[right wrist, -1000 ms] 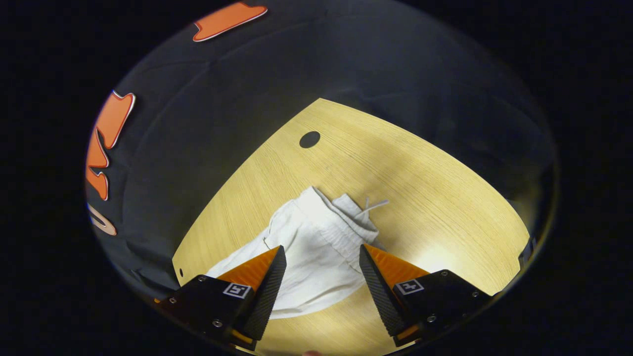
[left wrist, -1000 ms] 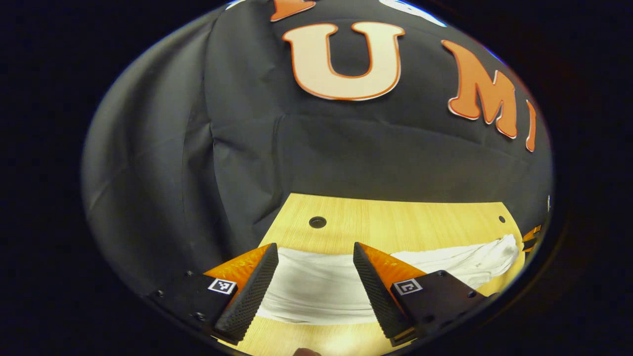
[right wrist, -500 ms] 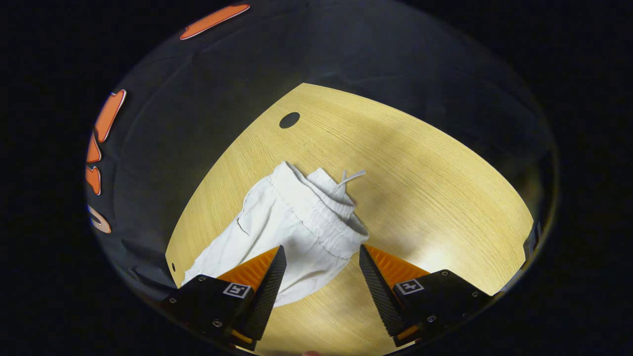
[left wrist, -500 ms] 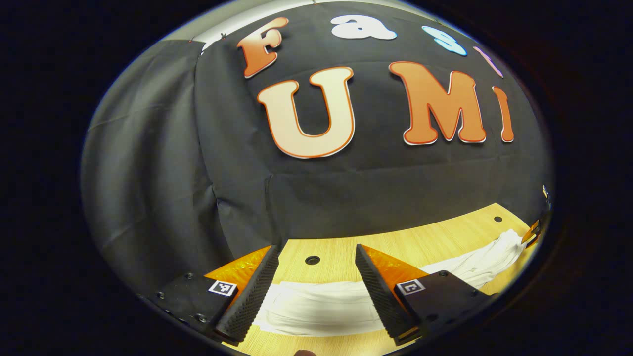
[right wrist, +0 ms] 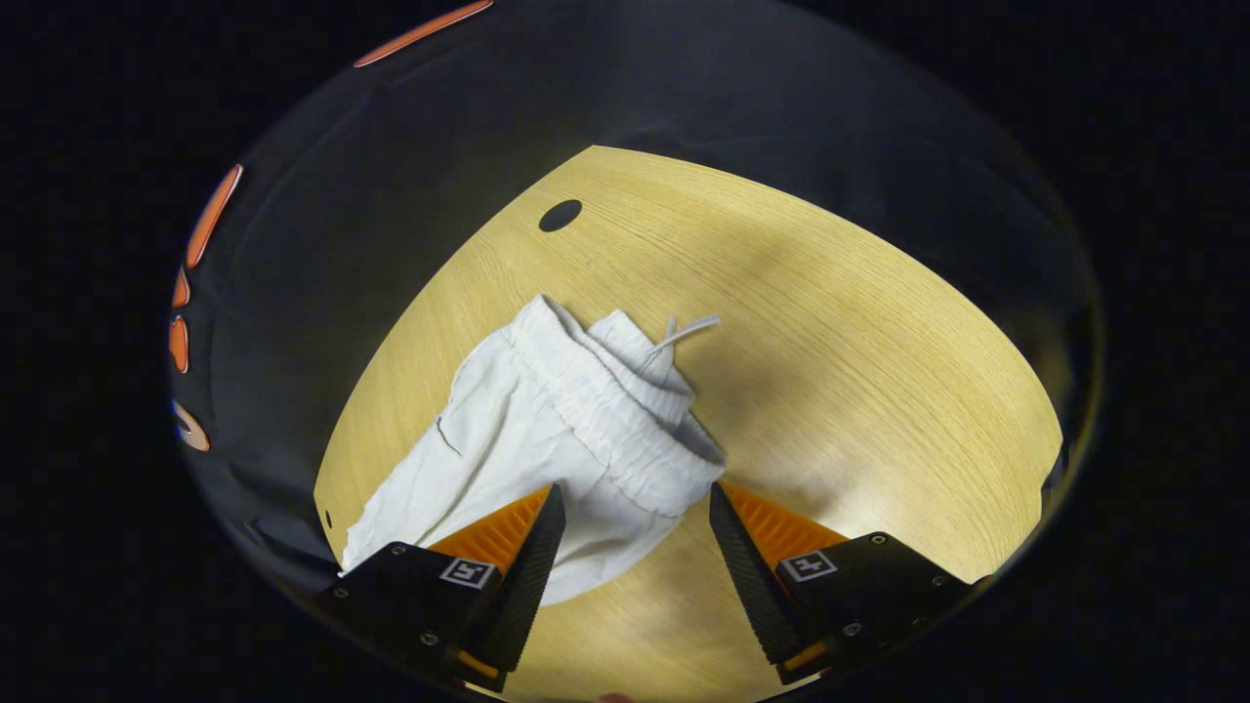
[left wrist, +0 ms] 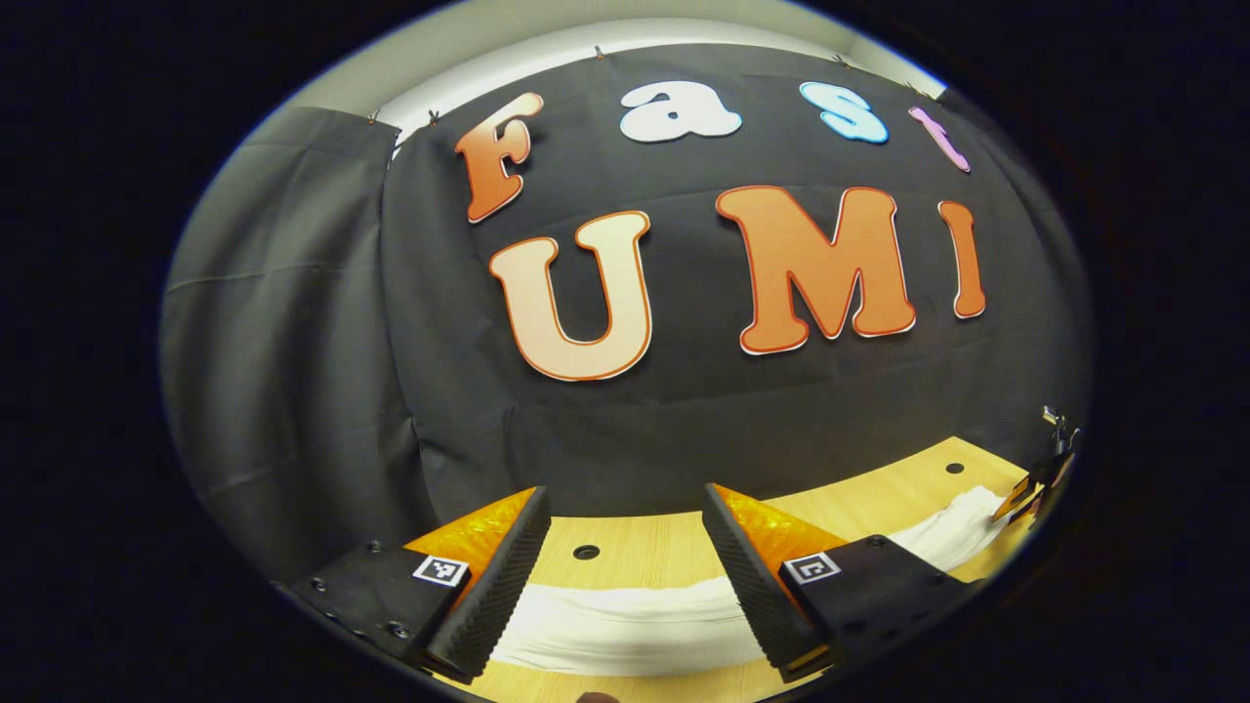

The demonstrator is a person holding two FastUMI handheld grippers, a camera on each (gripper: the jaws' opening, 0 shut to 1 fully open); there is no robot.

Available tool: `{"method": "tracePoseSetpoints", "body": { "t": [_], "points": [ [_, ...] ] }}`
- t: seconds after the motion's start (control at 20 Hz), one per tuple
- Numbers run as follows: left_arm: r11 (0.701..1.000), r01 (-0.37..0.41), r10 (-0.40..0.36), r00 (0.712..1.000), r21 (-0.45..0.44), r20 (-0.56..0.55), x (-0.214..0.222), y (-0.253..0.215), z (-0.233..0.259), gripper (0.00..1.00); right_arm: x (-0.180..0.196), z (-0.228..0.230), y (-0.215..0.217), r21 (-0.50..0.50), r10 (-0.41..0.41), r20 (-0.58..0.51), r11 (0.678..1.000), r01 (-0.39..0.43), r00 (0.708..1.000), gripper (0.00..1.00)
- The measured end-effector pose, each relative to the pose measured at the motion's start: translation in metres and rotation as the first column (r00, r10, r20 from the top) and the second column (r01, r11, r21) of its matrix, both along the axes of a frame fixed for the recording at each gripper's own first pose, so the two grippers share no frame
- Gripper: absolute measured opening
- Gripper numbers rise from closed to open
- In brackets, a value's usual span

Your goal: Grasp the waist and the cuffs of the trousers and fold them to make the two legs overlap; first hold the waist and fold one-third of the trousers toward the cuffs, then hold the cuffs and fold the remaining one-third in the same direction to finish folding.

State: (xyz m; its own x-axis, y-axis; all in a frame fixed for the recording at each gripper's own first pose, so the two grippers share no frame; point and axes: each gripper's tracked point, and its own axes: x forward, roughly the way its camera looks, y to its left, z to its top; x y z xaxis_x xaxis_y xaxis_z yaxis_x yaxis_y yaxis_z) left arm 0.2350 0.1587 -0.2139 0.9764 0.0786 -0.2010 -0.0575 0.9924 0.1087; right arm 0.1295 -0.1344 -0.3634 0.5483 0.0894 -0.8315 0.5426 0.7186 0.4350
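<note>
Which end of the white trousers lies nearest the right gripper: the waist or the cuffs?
The waist: its gathered elastic band and drawstring lie just ahead of the open right gripper.

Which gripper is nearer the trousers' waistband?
Right. The right gripper hovers open over the waistband; the left gripper hovers open over the leg end, far from it.

I am working in a staged recording booth rather than a lived-in room: black cloth (left wrist: 293, 342) hangs as the wall behind and beside a light wooden table (right wrist: 830, 322), clipped up below a pale upper wall (left wrist: 586, 24). The tabletop has round holes (right wrist: 561, 215) cut through it, and strong light from above pools on the wood while the surroundings stay dark.
</note>
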Motion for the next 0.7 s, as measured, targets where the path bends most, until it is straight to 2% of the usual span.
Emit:
{"method": "tracePoseSetpoints", "body": {
  "t": [0.5,0.6,0.7],
  "points": [
    [0.998,0.026,-0.026,1.000,0.051,-0.011,-0.015,-0.048,0.010,1.00,0.015,-0.003,-0.017,0.028,-0.099,0.084,0.995,0.097,0.991,0.88],
    [0.998,0.033,-0.032,0.999,0.054,-0.017,-0.018,-0.054,0.011,1.00,0.012,-0.003,-0.022,0.012,-0.114,0.102,0.993,0.114,0.988,0.82],
    [0.997,0.034,-0.033,0.999,0.063,-0.027,-0.022,-0.057,0.009,1.00,0.014,-0.002,-0.025,0.029,-0.132,0.146,0.991,0.129,0.980,0.69]
  ]
}}
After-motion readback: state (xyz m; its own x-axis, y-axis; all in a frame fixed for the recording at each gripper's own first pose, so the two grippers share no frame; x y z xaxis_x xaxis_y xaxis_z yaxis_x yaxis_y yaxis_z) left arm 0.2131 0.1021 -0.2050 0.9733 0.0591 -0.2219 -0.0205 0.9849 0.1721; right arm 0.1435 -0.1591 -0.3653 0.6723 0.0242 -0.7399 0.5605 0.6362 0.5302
